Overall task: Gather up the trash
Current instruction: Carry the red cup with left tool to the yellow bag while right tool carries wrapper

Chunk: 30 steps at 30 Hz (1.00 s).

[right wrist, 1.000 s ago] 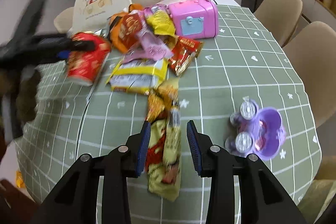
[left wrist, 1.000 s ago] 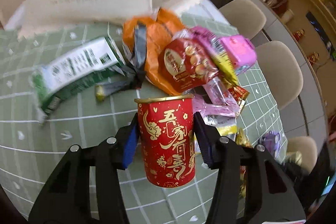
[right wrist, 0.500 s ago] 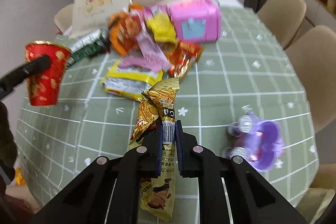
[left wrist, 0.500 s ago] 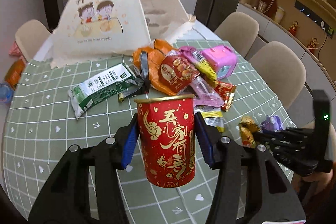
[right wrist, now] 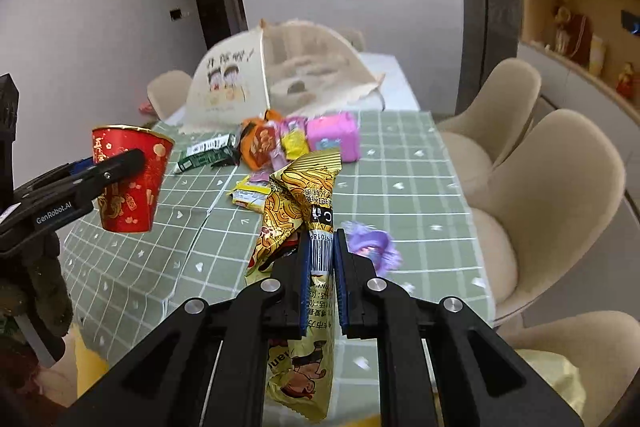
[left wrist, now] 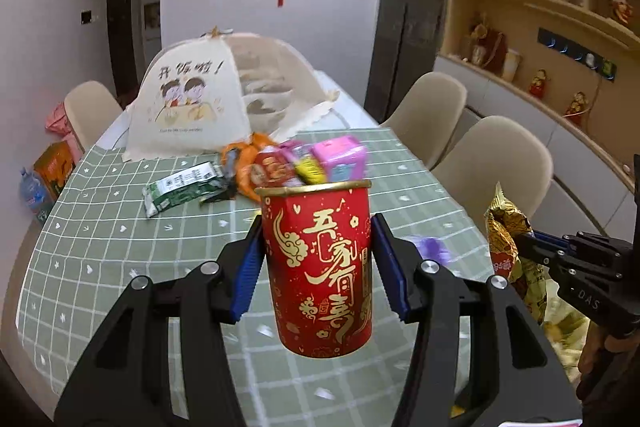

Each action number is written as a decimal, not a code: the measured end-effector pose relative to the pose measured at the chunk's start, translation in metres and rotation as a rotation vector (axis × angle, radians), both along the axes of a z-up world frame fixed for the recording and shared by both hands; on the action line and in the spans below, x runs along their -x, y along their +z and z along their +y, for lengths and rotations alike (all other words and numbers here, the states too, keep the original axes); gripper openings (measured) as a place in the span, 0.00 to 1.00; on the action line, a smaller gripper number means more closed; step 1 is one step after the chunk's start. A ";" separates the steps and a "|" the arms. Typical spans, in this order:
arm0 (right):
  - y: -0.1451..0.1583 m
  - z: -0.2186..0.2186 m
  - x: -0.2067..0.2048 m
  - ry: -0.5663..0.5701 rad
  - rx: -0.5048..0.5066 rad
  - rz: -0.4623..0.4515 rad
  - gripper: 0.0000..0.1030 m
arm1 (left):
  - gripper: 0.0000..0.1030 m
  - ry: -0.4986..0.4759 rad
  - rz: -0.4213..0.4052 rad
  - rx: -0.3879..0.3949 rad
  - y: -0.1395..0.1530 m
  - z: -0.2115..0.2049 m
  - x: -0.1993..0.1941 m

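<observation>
Centrally in the left wrist view, the left tool [left wrist: 318,269] was found closed on a red paper cup [left wrist: 320,267], which was held upright and clear of the worktop [left wrist: 100,247], with the blue pads pressed against both of its sides. The same cup [right wrist: 130,179] was noted at the left of the right wrist view, tilted slightly and raised above the worktop edge.

At lower centre of the right wrist view, the right tool [right wrist: 322,283] was recorded with its jaws drawn narrow, clamped on a gold snack wrapper [right wrist: 304,203]. The wrapper was gripped across its barcode strip, with its crumpled top standing above the pads and its tail hanging below them. The wrapper [left wrist: 508,247] was also seen at the right edge of the left wrist view.

Further refuse was observed in a heap at mid-frame on the green checked worktop: a green carton [left wrist: 180,187], an orange bag [right wrist: 256,143] and a yellow packet [right wrist: 250,195], with a pink toy box [right wrist: 332,135] touching the heap. A purple toy [right wrist: 372,243] was noted just right of the right tool. A mesh food cover [left wrist: 192,107] stood behind the heap.
</observation>
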State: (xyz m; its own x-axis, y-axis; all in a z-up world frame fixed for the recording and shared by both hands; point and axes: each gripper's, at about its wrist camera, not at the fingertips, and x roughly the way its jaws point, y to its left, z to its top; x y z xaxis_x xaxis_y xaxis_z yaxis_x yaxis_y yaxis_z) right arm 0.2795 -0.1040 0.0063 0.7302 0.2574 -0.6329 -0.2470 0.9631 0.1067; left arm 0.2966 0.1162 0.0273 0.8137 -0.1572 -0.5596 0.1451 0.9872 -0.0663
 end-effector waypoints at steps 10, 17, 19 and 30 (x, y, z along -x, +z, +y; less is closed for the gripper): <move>0.031 -0.100 0.102 -0.118 0.062 -0.127 0.12 | 0.49 -0.127 -0.068 0.013 0.018 -0.111 0.088; 0.031 -0.170 0.150 -0.253 0.096 -0.152 0.12 | 0.50 -0.286 0.014 0.098 0.001 -0.184 0.102; 0.029 -0.190 0.159 -0.295 0.098 -0.149 0.12 | 0.50 -0.325 0.055 0.130 -0.009 -0.199 0.099; 0.012 -0.258 0.180 -0.426 0.085 -0.123 0.12 | 0.52 -0.472 0.208 0.190 -0.054 -0.288 0.085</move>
